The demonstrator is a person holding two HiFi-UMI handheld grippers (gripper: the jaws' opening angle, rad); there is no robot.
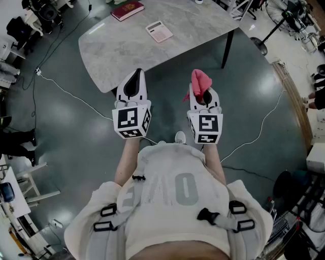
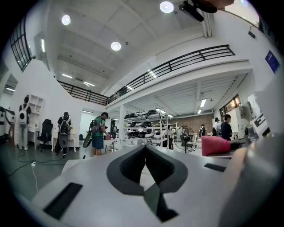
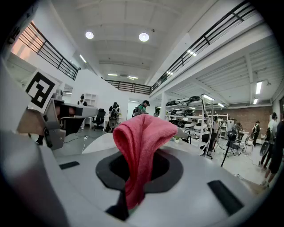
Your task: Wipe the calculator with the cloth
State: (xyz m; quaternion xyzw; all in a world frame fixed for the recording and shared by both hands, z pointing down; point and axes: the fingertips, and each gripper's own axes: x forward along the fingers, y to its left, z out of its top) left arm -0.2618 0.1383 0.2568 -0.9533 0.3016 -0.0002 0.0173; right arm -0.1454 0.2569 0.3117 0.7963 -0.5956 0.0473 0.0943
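While both grippers hang over the dark floor (image 1: 244, 76), only one holds anything.
The white left gripper (image 1: 136, 72) has its jaws pressed together, empty; the white right gripper (image 1: 202, 99) pinches a crumpled pink cloth (image 1: 200, 81). Far beyond them, the pale pink rectangular calculator (image 1: 159, 31) lies on the grey marble-patterned table (image 1: 127, 51), a dark red book (image 1: 127, 9) farther left.

Pink cloth (image 1: 200, 81) in right tongs (image 1: 201, 96), calculator (image 1: 159, 31) and red book (image 1: 127, 10) on grey table (image 1: 132, 48) beyond
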